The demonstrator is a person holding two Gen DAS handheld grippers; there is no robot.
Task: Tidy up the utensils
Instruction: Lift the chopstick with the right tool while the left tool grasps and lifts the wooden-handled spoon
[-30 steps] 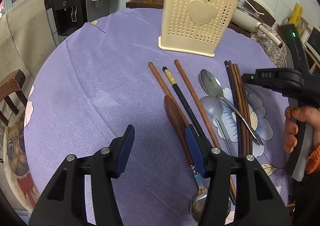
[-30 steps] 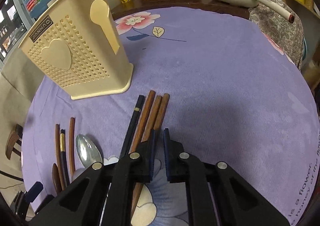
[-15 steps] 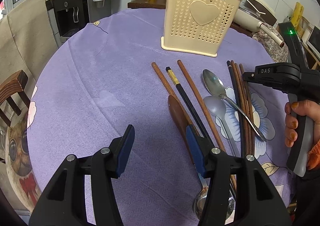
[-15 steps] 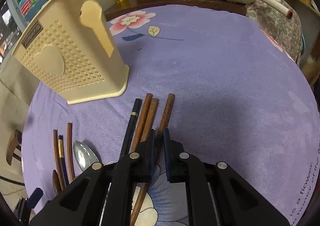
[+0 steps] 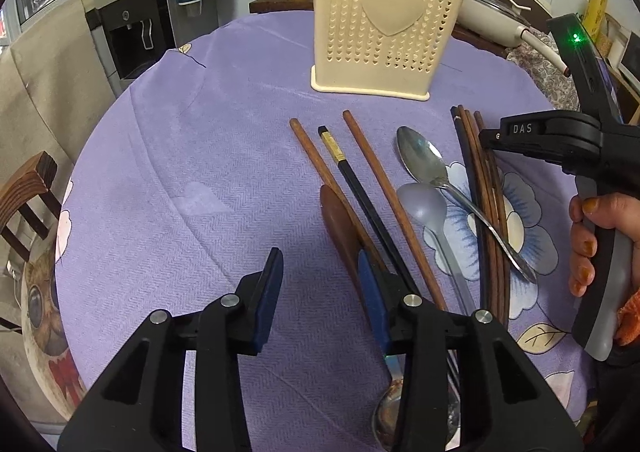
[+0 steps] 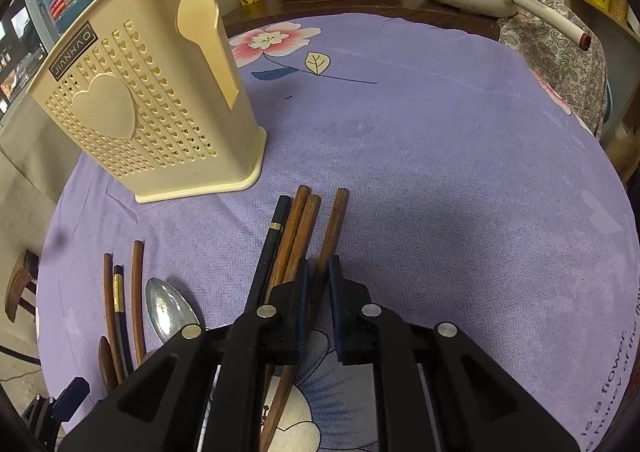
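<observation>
Partly hidden: brown chopstick (image 6: 332,228) pinched in right hand-held gripper (image 6: 318,284); left hand-held gripper (image 5: 320,284) closing, empty.

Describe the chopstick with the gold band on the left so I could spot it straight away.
Start at the cream holder standing on the purple tablecloth. In front of it lie three sticks fanned side by side; the black chopstick is the middle one. Its neighbours are plain reddish-brown wood, while it alone is black with a gold band near its far end.

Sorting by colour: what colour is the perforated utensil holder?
Cream utensil holder, clearest in the left wrist view.
</observation>
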